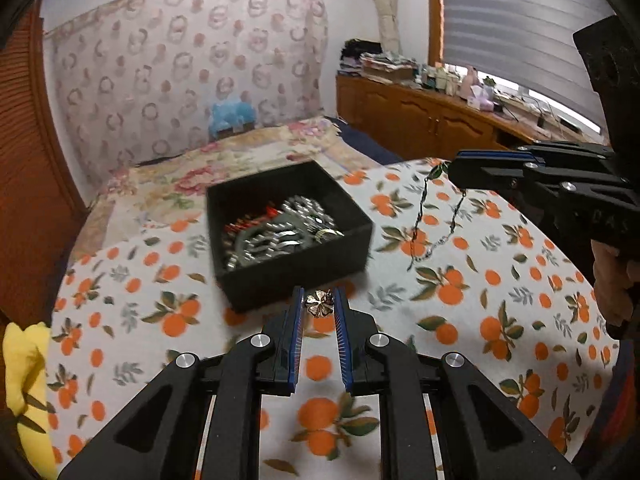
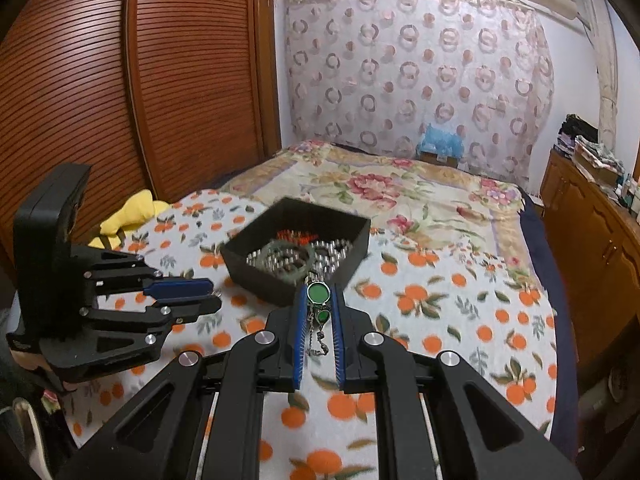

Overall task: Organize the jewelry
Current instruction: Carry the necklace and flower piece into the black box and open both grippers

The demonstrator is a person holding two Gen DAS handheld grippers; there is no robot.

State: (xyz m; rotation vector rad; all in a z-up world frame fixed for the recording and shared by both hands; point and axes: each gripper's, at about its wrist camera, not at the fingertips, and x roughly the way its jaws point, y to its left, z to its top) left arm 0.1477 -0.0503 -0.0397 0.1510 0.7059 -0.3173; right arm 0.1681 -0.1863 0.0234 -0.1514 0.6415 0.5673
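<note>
Partly blurred black box (image 1: 288, 240), left gripper (image 1: 318, 304) pinching flower charm (image 1: 317, 305), right gripper (image 2: 319, 300) clamping green-stone chain (image 2: 318, 293)

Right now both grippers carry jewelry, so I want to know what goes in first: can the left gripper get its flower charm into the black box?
Probably yes. The left gripper, shut on the flower charm, faces the open black box with nothing between.

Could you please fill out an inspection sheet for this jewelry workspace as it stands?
Surface: orange-print blanket over a floral bedspread.
Job's things: black box holding metal jewelry; flower charm; green-stone necklace.
Clutter: yellow cloth.
Grippers: left gripper shut on the flower charm; right gripper shut on the green-stone necklace, chain dangling.
Cables: nothing seen.
Surroundings: wooden wardrobe, patterned curtain, cluttered cabinet.
</note>
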